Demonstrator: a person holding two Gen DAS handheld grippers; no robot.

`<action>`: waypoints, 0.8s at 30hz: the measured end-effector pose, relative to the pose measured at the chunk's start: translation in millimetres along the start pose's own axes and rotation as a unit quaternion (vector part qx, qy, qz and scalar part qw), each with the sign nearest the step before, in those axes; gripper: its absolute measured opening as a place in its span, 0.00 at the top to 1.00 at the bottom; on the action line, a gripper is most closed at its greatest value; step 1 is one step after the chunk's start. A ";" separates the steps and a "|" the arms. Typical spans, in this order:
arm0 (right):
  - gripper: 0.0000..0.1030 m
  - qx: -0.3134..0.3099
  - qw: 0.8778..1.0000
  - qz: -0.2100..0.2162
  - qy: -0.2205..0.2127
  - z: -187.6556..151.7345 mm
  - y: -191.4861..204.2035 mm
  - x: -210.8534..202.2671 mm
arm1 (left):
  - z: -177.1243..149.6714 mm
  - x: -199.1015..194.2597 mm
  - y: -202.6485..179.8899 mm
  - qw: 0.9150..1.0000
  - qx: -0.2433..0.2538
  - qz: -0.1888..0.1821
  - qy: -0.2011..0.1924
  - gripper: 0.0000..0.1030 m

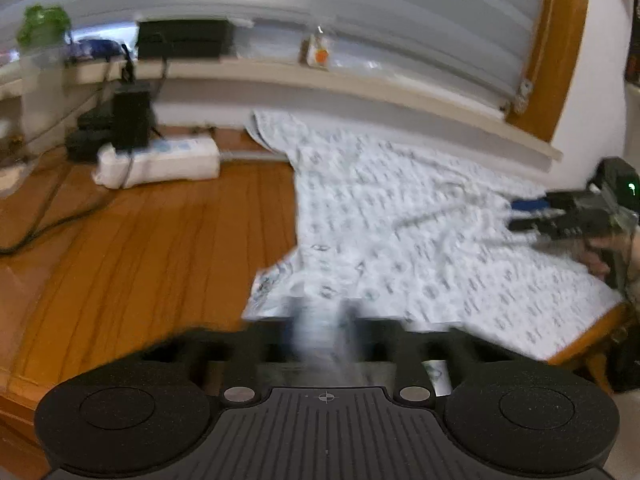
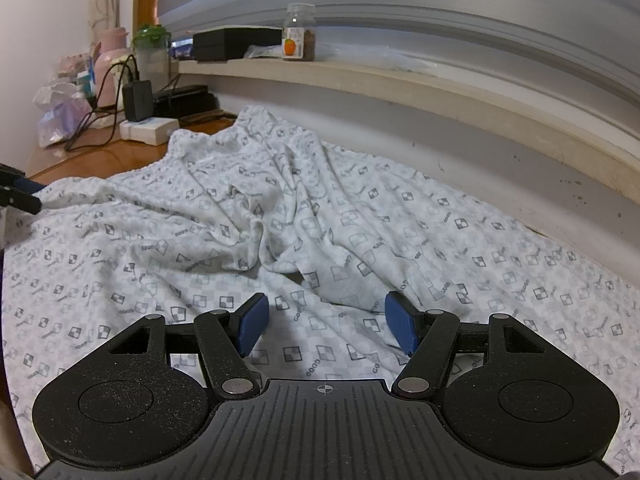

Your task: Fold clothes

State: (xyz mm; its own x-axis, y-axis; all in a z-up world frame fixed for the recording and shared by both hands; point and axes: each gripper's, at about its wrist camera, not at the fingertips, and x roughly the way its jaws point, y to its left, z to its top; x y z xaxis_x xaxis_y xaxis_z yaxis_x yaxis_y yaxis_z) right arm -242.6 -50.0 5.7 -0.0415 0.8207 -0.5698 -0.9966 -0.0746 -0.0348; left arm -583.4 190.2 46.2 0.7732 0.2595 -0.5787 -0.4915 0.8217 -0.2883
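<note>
- A white garment (image 2: 248,216) printed with small grey checked squares is spread, rumpled, over the wooden surface (image 1: 152,232), with its far edge against the wall under a window ledge (image 2: 360,76).
- The left gripper (image 1: 320,320) is seen at the garment's near edge in the blurred left wrist view; its jaws are clenched on a pinch of the cloth, which runs up between them.
- The right gripper (image 2: 326,326) is held just above the garment, with its jaws released and its blue pads (image 2: 253,322) standing well apart; only flat cloth lies below the gap, and nothing is gripped.
- In the left wrist view the right gripper is seen at the right edge, over the garment's far side, with part of a hand (image 1: 600,252) on its handle.
- A ridge of folds is gathered near the middle of the garment.
- A white power strip (image 1: 160,162) with a black adapter (image 1: 130,120) plugged in lies on the surface beside the garment's far left corner.
- A jar (image 2: 299,32) with an orange label and a black box (image 2: 236,42) are set on the ledge.
</note>
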 end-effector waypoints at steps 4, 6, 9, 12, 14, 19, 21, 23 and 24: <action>0.37 0.003 1.000 0.000 -0.002 0.1 -0.7 -1.1 | 3.8 -32.1 16.9 0.993 -0.074 -0.087 -0.018 0.96; 0.37 0.004 1.000 0.001 -0.002 0.3 -1.2 -1.0 | 2.4 -41.3 25.5 0.995 -0.078 -0.064 -0.010 0.96; 0.37 0.005 1.000 0.002 -0.002 0.3 -1.8 -0.8 | -2.8 -35.8 38.5 0.996 -0.085 -0.022 0.018 0.92; 0.37 0.005 1.000 0.003 -0.002 -0.1 -2.3 -0.9 | 1.2 -31.5 41.9 0.998 -0.065 -0.001 0.017 0.79; 0.37 0.004 1.000 0.002 -0.002 -0.3 -2.0 -1.0 | 9.1 -29.1 42.9 0.999 -0.051 -0.002 0.004 0.57; 0.37 -0.006 1.000 -0.009 -0.013 -0.1 2.7 -4.1 | 39.4 -1.4 40.8 1.000 -0.010 0.010 -0.008 0.51; 0.38 -0.008 1.000 -0.012 -0.028 7.6 7.7 -6.0 | 49.7 16.2 41.4 1.000 -0.003 0.008 -0.007 0.50; 0.38 -0.021 0.999 -0.008 -0.040 23.0 18.8 -3.6 | 60.4 33.8 44.3 1.000 0.006 0.015 -0.010 0.50; 0.38 -0.031 0.998 -0.005 -0.048 32.5 27.2 -1.0 | 65.4 41.4 45.7 1.000 0.011 0.018 -0.016 0.51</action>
State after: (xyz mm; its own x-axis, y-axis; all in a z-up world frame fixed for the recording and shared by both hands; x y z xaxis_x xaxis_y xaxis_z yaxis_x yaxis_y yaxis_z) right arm -271.9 -34.5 32.1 -0.0414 0.8719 -0.4880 -0.9907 -0.0992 -0.0932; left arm -547.7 271.6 59.0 0.7676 0.3061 -0.5632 -0.5117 0.8217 -0.2509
